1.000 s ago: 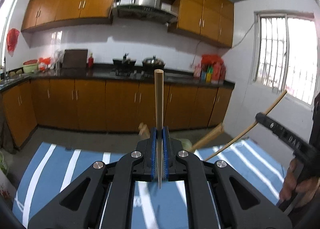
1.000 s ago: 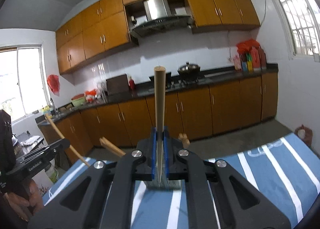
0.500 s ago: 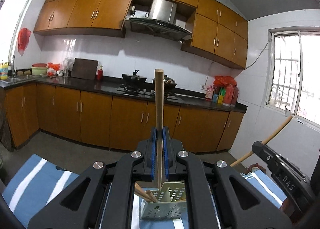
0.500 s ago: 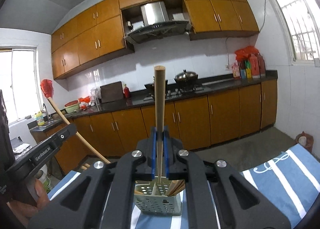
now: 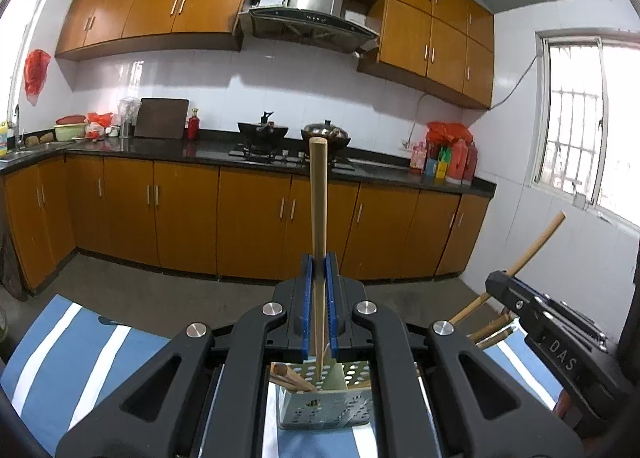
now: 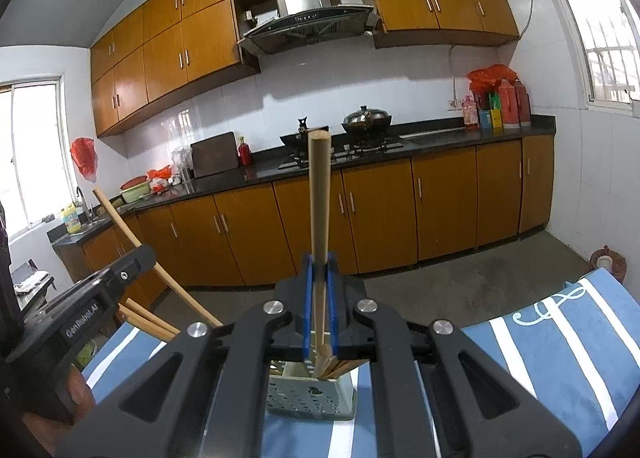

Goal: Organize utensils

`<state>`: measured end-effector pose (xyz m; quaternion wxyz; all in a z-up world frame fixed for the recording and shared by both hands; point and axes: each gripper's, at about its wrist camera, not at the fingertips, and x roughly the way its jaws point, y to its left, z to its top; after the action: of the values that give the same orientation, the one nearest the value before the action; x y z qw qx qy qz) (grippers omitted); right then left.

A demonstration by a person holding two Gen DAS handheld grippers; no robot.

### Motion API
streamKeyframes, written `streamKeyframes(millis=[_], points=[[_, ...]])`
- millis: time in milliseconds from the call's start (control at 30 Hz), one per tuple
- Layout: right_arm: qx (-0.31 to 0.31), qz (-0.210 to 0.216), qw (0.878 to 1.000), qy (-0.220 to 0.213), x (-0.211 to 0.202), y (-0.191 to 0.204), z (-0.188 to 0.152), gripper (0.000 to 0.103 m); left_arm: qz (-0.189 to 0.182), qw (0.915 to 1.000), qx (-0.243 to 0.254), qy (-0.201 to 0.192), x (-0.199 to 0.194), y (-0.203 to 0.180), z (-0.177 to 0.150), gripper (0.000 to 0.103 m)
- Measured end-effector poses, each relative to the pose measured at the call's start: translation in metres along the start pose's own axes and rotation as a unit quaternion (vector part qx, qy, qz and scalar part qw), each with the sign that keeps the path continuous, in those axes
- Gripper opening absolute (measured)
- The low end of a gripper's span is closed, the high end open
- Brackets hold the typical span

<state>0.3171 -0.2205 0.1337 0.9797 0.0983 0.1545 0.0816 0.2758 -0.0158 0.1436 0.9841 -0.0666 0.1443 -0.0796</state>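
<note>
Left wrist view: the left claw [image 5: 319,312] is clamping one pale wooden chopstick [image 5: 319,218] upright, its tip dipping into the perforated holder [image 5: 324,410] below. Right wrist view: the right claw [image 6: 319,310] is gripping another chopstick [image 6: 319,226] above that holder [image 6: 310,398], where several chopsticks are leaning.

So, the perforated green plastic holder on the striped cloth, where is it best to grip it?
Probably grip the perforated green plastic holder by its top rim at a bare corner, coming from above. Wooden chopsticks stand inside, and its walls look too wide for the tongs.
</note>
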Motion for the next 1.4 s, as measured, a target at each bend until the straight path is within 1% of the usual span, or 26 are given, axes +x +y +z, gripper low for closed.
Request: streamKeyframes(millis=[33,100,167,200,233,267,367,433,500,600,667,733,800,833,867,900,933,967,1000,1033,1067,1100,1133,1200,1300,1400], points=[[0.004,0.001,1.000,-0.001,-0.001,0.000,0.000,0.011,0.001,1.0000,0.000,0.001,0.000,0.001,-0.001,0.007],[0.008,0.000,1.000,-0.004,-0.004,-0.002,0.001,0.017,0.001,1.0000,-0.002,-0.001,-0.002,0.002,0.001,0.008],[0.011,-0.001,1.000,-0.007,-0.008,-0.003,0.002,0.018,0.003,1.0000,-0.006,-0.005,-0.006,0.004,0.004,0.011],[0.011,-0.001,1.000,-0.009,-0.011,-0.004,0.003,0.018,0.004,0.9999,-0.008,-0.008,-0.009,0.005,0.006,0.018],[0.012,-0.002,1.000,-0.012,-0.014,-0.005,0.003,0.018,0.007,0.9999,-0.010,-0.012,-0.011,0.006,0.008,0.028],[0.011,-0.002,1.000,-0.014,-0.017,-0.005,0.003,0.018,0.009,0.9998,-0.011,-0.017,-0.015,0.007,0.009,0.031],[0.011,-0.004,1.000,-0.022,-0.031,-0.006,0.003,0.018,0.013,0.9995,-0.015,-0.024,-0.023,0.011,0.014,0.032],[0.011,-0.005,1.000,-0.025,-0.040,-0.007,0.001,0.020,0.016,0.9993,-0.018,-0.029,-0.032,0.014,0.017,0.032],[0.010,-0.008,0.999,-0.030,-0.052,-0.008,0.001,0.027,0.020,0.9991,-0.018,-0.032,-0.041,0.019,0.017,0.032],[0.006,-0.014,0.999,-0.037,-0.071,-0.009,-0.004,0.031,0.030,0.9989,-0.015,-0.033,-0.059,0.029,0.014,0.032],[0.008,-0.017,0.999,-0.040,-0.085,-0.011,-0.009,0.037,0.040,0.9986,-0.015,-0.031,-0.071,0.036,0.011,0.035],[0.009,-0.019,0.999,-0.042,-0.097,-0.013,-0.014,0.041,0.051,0.9982,-0.011,-0.028,-0.084,0.044,0.006,0.039],[0.004,-0.022,0.999,-0.044,-0.112,-0.012,-0.020,0.048,0.062,0.9978,-0.007,-0.024,-0.097,0.051,-0.001,0.040],[0.002,-0.022,0.999,-0.045,-0.118,-0.011,-0.023,0.050,0.064,0.9977,-0.007,-0.022,-0.101,0.053,-0.002,0.043],[0.000,-0.022,0.999,-0.046,-0.122,-0.009,-0.024,0.056,0.067,0.9975,-0.005,-0.021,-0.109,0.056,-0.005,0.046],[-0.003,-0.023,0.999,-0.048,-0.131,-0.008,-0.028,0.064,0.071,0.9973,-0.003,-0.020,-0.115,0.059,-0.008,0.050],[-0.006,-0.024,0.998,-0.050,-0.137,-0.006,-0.030,0.068,0.075,0.9970,-0.001,-0.021,-0.124,0.062,-0.011,0.056],[-0.009,-0.024,0.998,-0.055,-0.147,-0.003,-0.033,0.076,0.077,0.9968,0.000,-0.024,-0.133,0.063,-0.015,0.060],[-0.011,-0.024,0.998,-0.059,-0.154,-0.001,-0.036,0.085,0.078,0.9966,0.001,-0.025,-0.138,0.064,-0.016,0.067],[-0.012,-0.023,0.998,-0.062,-0.159,-0.001,-0.037,0.088,0.078,0.9965,0.005,-0.028,-0.148,0.064,-0.020,0.074],[-0.014,-0.023,0.997,-0.067,-0.166,0.002,-0.041,0.095,0.076,0.9966,0.008,-0.029,-0.153,0.064,-0.023,0.077],[-0.015,-0.024,0.997,-0.073,-0.175,0.005,-0.046,0.099,0.074,0.9968,0.011,-0.029,-0.158,0.062,-0.025,0.086],[-0.015,-0.026,0.997,-0.076,-0.179,0.006,-0.048,0.099,0.071,0.9969,0.016,-0.031,-0.168,0.061,-0.031,0.095],[-0.023,-0.034,0.996,-0.081,-0.192,0.012,-0.058,0.099,0.066,0.9969,0.024,-0.035,-0.179,0.058,-0.039,0.100],[-0.041,-0.047,0.995,-0.078,-0.204,0.022,-0.076,0.099,0.063,0.9964,0.045,-0.035,-0.195,0.049,-0.055,0.101],[-0.059,-0.057,0.994,-0.074,-0.215,0.032,-0.095,0.099,0.067,0.9951,0.063,-0.036,-0.206,0.042,-0.070,0.101]])
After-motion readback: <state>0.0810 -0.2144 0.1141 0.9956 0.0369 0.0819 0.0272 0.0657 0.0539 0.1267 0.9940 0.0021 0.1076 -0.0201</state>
